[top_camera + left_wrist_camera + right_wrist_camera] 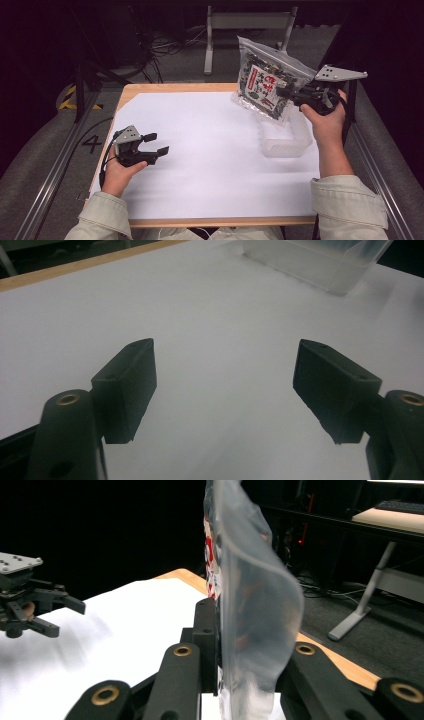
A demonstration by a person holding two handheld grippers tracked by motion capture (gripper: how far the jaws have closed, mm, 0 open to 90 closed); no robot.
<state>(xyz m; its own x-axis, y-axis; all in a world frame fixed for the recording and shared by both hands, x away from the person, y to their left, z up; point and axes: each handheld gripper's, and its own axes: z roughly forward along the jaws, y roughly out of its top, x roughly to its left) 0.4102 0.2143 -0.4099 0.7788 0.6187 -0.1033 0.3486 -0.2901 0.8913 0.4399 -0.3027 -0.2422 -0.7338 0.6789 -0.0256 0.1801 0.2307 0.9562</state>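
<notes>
Dangling from right tongs [285, 91]: snack bag [263, 85].

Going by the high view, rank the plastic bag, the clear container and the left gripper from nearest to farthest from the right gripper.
1. The plastic bag: clamped in the right gripper's fingers, lifted over the table's far right corner.
2. The clear container: on the white sheet, just below that gripper on the right side.
3. The left gripper: open, across the table near its left edge.
</notes>
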